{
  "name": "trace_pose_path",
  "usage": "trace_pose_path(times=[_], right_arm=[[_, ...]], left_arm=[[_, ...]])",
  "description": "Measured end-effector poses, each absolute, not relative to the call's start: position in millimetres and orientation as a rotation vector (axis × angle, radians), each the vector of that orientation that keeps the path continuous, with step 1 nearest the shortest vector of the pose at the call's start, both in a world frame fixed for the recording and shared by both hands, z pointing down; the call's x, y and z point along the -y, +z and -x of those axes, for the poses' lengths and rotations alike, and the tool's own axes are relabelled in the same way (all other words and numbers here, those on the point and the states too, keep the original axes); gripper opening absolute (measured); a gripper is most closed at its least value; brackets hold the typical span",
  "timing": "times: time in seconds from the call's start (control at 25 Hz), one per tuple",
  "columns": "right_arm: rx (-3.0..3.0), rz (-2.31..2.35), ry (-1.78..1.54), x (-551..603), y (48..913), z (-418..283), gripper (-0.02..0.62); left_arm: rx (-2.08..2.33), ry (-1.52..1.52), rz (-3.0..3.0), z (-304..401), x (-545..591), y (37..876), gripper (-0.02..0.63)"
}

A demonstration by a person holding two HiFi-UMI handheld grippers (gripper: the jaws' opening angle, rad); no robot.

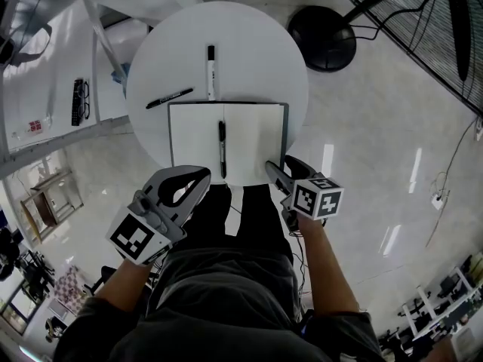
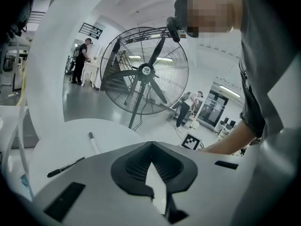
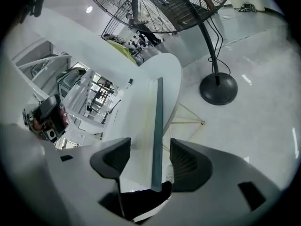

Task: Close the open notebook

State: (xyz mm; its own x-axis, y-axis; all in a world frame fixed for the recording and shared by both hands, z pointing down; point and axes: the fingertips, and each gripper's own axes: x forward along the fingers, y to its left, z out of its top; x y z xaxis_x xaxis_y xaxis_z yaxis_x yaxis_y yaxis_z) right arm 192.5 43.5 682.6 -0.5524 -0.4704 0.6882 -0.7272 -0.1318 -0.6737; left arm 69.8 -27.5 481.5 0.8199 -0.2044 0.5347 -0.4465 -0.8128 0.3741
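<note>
The open notebook (image 1: 198, 136) lies flat on the round white table (image 1: 256, 59), blank pages up, with a dark cover edge along its right side. A black pen (image 1: 222, 149) rests along its spine. My right gripper (image 1: 276, 169) is at the notebook's near right corner, open. In the right gripper view the right gripper (image 3: 150, 158) has the notebook's dark cover edge (image 3: 158, 121) running between its jaws, clear of both pads. My left gripper (image 1: 198, 178) hovers at the near left corner, its tips meeting and nothing held. The left gripper (image 2: 151, 145) looks shut in its own view too.
A white marker (image 1: 210, 62) and a black pen (image 1: 169, 98) lie on the table beyond the notebook. A floor fan's round base (image 1: 322, 38) stands at the far right. A white side desk (image 1: 45, 89) with glasses (image 1: 81, 100) is at the left. People stand far off.
</note>
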Motion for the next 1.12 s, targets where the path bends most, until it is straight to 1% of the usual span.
trace_pose_path(times=[0.2, 0.24, 0.28, 0.4, 0.72, 1.0, 1.12], right_arm=[[1.907, -1.328, 1.762, -48, 686, -187, 0.251], [1.904, -1.331, 1.757, -48, 686, -187, 0.232], [1.898, -1.34, 1.751, -48, 686, -188, 0.199], [1.882, -1.37, 1.74, -49, 684, -193, 0.141], [1.89, -1.383, 1.695, -50, 665, -194, 0.073], [1.924, -1.42, 1.659, -48, 634, -186, 0.044], [1.948, -1.42, 1.638, -47, 616, -179, 0.04]], left_arm=[[0.486, 0.67, -2.5, -66, 29, 482, 0.015], [0.488, 0.672, -2.5, -65, 30, 482, 0.015], [0.489, 0.671, -2.503, -64, 31, 482, 0.015], [0.485, 0.666, -2.509, -61, 32, 480, 0.015], [0.483, 0.625, -2.522, -53, 33, 467, 0.015], [0.507, 0.555, -2.55, -35, 37, 449, 0.015], [0.532, 0.447, -2.618, -31, 45, 430, 0.015]])
